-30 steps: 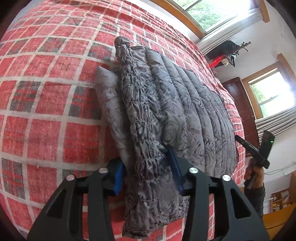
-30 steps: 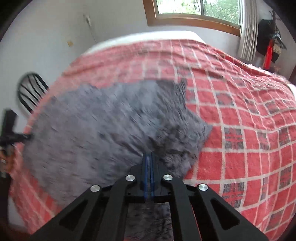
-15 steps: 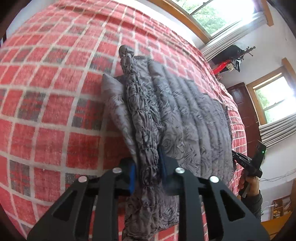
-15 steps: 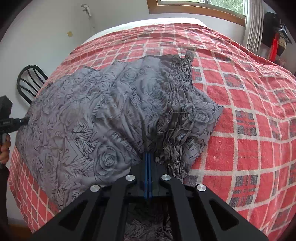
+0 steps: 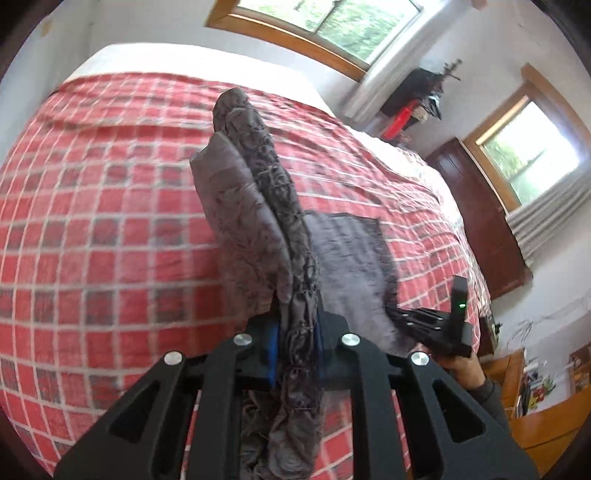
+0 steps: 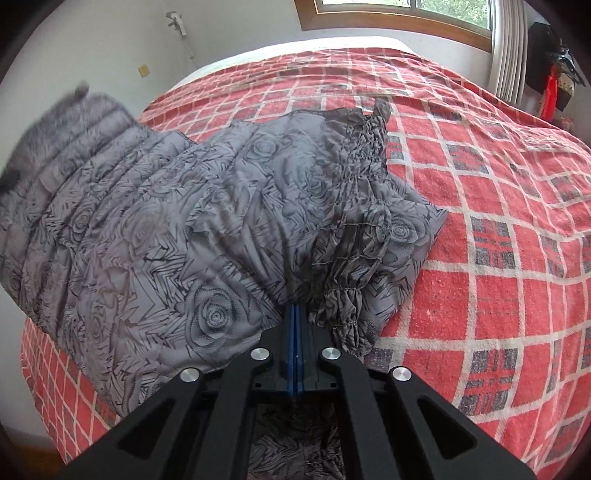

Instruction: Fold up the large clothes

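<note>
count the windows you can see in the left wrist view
2. One window is above the head of the bed; the other window is on the right wall beside the dark door. Others may sit outside the frame.

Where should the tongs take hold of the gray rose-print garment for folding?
Grip the gray garment on its shirred elastic band, coming in from the near edge of the plaid bedspread. That gathered strip is thick and bunched, giving the pads firm purchase.

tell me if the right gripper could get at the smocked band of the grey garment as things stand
Probably not right now: the right gripper is already shut on the grey garment, so it would have to let go first. The smocked band itself lies close ahead, uncovered.
</note>
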### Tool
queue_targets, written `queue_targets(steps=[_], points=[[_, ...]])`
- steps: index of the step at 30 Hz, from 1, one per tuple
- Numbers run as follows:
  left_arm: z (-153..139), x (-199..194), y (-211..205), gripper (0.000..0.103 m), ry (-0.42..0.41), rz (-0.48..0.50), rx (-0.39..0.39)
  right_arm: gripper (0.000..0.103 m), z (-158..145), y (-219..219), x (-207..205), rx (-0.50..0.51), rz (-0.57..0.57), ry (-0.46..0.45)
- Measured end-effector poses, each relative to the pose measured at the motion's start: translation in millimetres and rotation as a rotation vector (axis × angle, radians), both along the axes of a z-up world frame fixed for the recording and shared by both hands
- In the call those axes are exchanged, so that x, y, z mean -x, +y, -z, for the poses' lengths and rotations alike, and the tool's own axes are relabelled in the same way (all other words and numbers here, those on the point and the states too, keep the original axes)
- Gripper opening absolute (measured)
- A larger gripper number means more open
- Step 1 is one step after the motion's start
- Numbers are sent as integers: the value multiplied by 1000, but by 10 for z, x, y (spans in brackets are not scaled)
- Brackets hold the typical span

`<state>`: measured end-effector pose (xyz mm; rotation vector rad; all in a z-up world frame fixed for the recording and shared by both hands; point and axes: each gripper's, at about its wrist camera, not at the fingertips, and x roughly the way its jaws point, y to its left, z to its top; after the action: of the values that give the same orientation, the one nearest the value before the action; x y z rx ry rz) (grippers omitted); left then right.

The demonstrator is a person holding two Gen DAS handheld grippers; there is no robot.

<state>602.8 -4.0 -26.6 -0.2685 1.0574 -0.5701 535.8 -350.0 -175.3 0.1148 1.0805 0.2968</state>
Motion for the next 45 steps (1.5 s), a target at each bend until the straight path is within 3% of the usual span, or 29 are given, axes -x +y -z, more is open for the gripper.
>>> queue_targets(steps=[9, 17, 24, 30, 34, 36, 38, 40, 41, 42, 44, 45], points=[[-111, 31, -1058, 13, -6, 113, -71, 0, 14, -35, 17, -23, -10, -10], [186, 62, -1771, 13, 25, 187, -124, 0, 26, -82, 35, -55, -27, -21], [545, 77, -2136, 13, 48, 222, -129, 0, 2, -250, 77, -139, -15, -19], [739, 208, -2462, 16, -8, 246, -177, 0, -62, -490, 139, -243, -4, -7], [873, 325, -2634, 25, -53, 270, -193, 7, -260, -643, 204, -267, 14, -21], [901, 366, -2688, 34, -68, 280, -188, 9, -407, -715, 228, -267, 23, -37], [867, 438, -2722, 50, -116, 285, -178, 11, -553, -782, 234, -270, 41, -48], [796, 523, -2707, 57, -167, 290, -159, 12, -655, -863, 197, -293, 56, -49], [760, 562, -2690, 62, -186, 297, -153, 21, -693, -898, 177, -321, 61, -41], [708, 637, -2656, 65, -217, 311, -137, 42, -727, -950, 136, -369, 73, -32], [666, 744, -2608, 73, -260, 329, -113, 58, -736, -983, 95, -435, 92, -15], [668, 787, -2596, 73, -274, 340, -111, 60, -711, -970, 26, -494, 80, 13]])
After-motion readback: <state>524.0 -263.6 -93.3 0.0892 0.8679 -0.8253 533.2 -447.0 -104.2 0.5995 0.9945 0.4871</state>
